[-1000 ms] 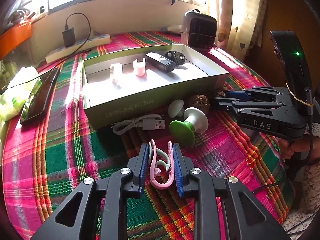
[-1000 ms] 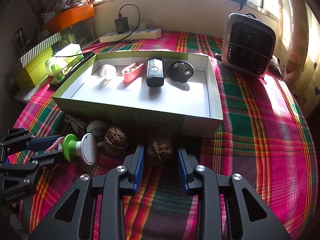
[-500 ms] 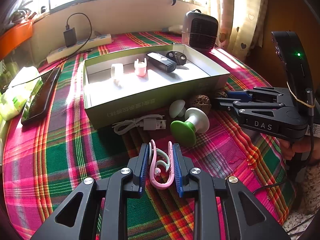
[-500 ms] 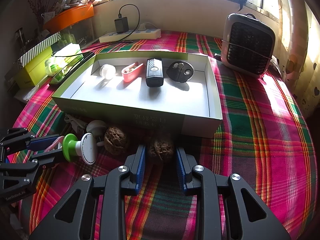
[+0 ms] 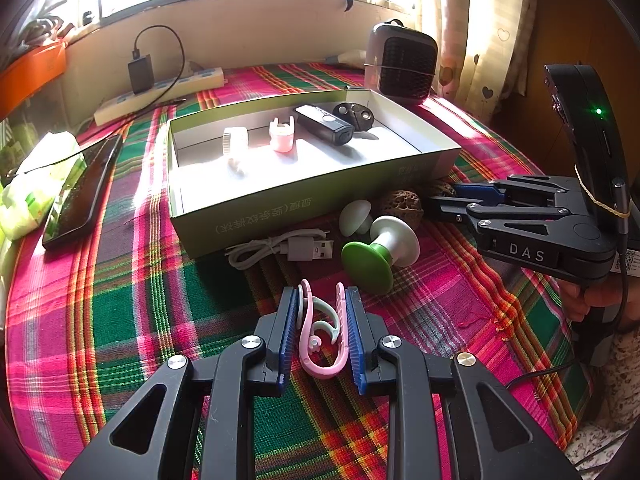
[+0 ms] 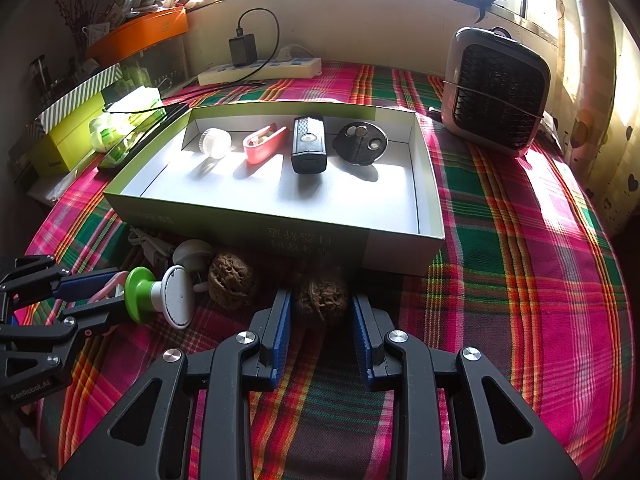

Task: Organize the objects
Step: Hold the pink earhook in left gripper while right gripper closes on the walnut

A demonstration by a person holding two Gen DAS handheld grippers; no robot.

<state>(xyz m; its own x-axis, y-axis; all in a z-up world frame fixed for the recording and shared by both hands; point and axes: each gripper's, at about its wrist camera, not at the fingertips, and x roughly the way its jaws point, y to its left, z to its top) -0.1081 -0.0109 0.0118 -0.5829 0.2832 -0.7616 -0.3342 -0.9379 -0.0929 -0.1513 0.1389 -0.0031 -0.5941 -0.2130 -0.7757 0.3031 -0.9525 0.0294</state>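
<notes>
The left gripper (image 5: pixel 322 324) is clamped on a pink ear-hook clip (image 5: pixel 320 332), its thin loop pressed between the blue pads at about 6 o'clock in the left wrist view; the right gripper (image 6: pixel 322 308) is closed on a walnut (image 6: pixel 323 298) just in front of the green box (image 6: pixel 400 246). The clip looks springy and could twist or pop out of the pads on the way to the box. The walnut is round and hard, so a shallow pinch may let it roll free toward the second walnut (image 6: pixel 232 282) and the green-and-white spool (image 6: pixel 160 294) at 9 o'clock. The two grippers work near each other and could collide. The surface is a round table under a plaid cloth (image 6: pixel 520 260) whose soft weave could snag a fingertip. Behind the box, at 12 o'clock, are a power strip (image 6: pixel 260 70) and a sunlit window, with a small heater (image 6: pixel 496 92) at 2 o'clock.
</notes>
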